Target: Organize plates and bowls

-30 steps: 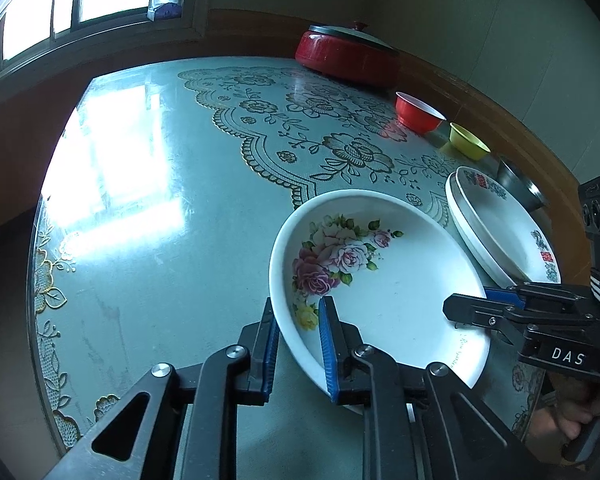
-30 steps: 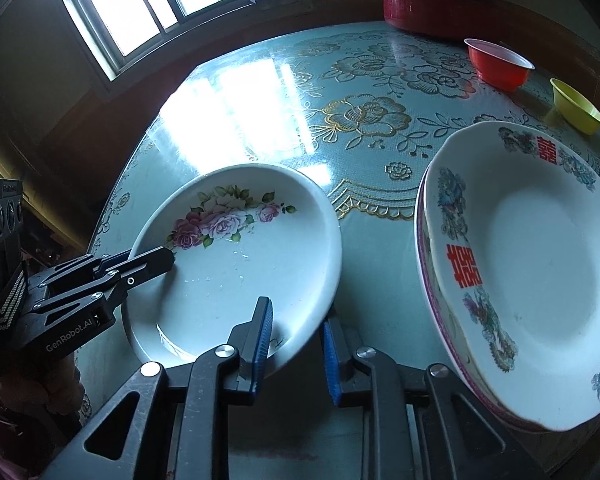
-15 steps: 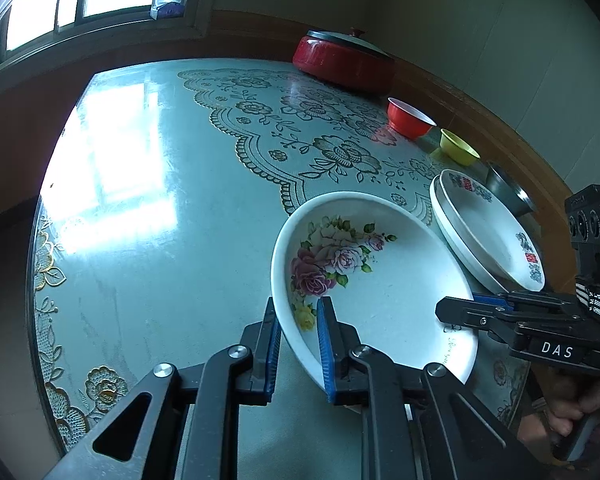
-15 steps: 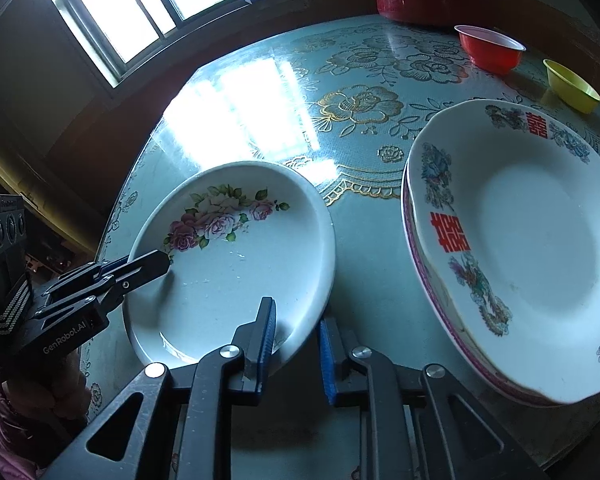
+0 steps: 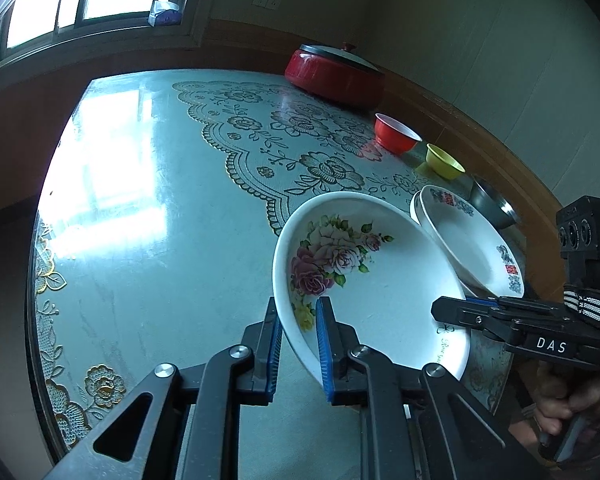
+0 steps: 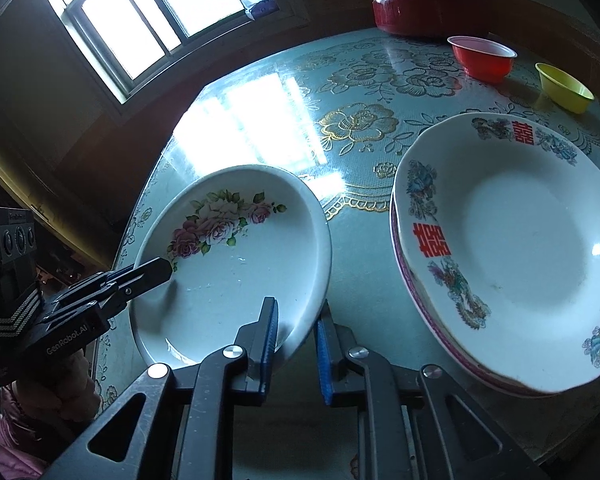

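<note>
A white plate with pink roses (image 5: 380,280) (image 6: 236,280) hangs tilted just above the table, held at opposite rims. My left gripper (image 5: 298,312) is shut on its near-left rim, and its tip (image 6: 162,270) shows in the right wrist view. My right gripper (image 6: 298,314) has the plate's other rim between its blue pads, jaws still closing on it; its tip (image 5: 440,308) shows in the left wrist view. Just right of the plate sits a stack of white plates with red characters (image 5: 468,240) (image 6: 512,248).
Behind the stack stand a red bowl (image 5: 396,134) (image 6: 482,58), a yellow bowl (image 5: 444,162) (image 6: 564,88) and a steel bowl (image 5: 492,206). A red lidded pot (image 5: 336,76) sits at the far edge. The floral-lace table (image 5: 140,200) is bare on the window side.
The rose plate has come up and tilted between both grippers, and its far rim now overlaps the stacked plates in the left wrist view. The right jaws have narrowed on the rim.
</note>
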Tool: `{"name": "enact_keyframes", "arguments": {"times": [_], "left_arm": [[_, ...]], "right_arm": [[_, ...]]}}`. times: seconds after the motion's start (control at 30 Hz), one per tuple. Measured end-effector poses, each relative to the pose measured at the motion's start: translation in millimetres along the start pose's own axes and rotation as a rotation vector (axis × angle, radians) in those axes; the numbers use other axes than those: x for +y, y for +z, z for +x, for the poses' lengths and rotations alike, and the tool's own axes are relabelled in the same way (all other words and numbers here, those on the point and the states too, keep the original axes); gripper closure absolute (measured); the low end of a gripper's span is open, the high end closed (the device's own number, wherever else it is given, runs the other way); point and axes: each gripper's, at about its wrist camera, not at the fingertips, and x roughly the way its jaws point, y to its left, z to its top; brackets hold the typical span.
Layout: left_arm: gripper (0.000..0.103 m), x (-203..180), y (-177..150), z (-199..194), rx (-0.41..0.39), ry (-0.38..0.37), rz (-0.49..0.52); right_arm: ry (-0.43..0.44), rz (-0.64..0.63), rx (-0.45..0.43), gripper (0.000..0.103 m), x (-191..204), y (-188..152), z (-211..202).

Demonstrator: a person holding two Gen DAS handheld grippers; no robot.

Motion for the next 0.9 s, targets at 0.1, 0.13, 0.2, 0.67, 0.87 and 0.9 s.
{"name": "enact_keyframes", "arguments": {"times": [0.1, 0.13, 0.2, 0.67, 0.87, 0.9], "left_arm": [[0.087, -7.4, 6.6, -4.4, -0.017, -0.004, 0.019], [0.087, -10.8, 9.3, -5.5, -0.024, -0.007, 0.027], [0.087, -18.9, 15.1, -6.8, -0.034, -0.017, 0.043], [0.087, -104.5, 54.5, 20.9, -0.054, -0.128, 0.195], [0.087, -137.3, 66.5, 48.4, -0.019, -0.162, 0.226], [0.087, -141.5, 68.4, 53.6, -0.011, -0.165, 0.229]], "right_arm": [[0.003, 0.009, -0.024, 0.086, -1.1, 1.8, -8.8], [0.003, 0.013, -0.032, 0.086, -2.3, 2.2, -12.4], [0.004, 0.029, -0.051, 0.086, -6.3, 2.7, -20.2], [-0.084, 0.170, -0.191, 0.086, -64.0, -1.7, -91.1], [-0.138, 0.224, -0.205, 0.086, -97.1, -0.2, -104.5], [-0.147, 0.231, -0.204, 0.086, -102.5, 1.0, -105.3]]}}
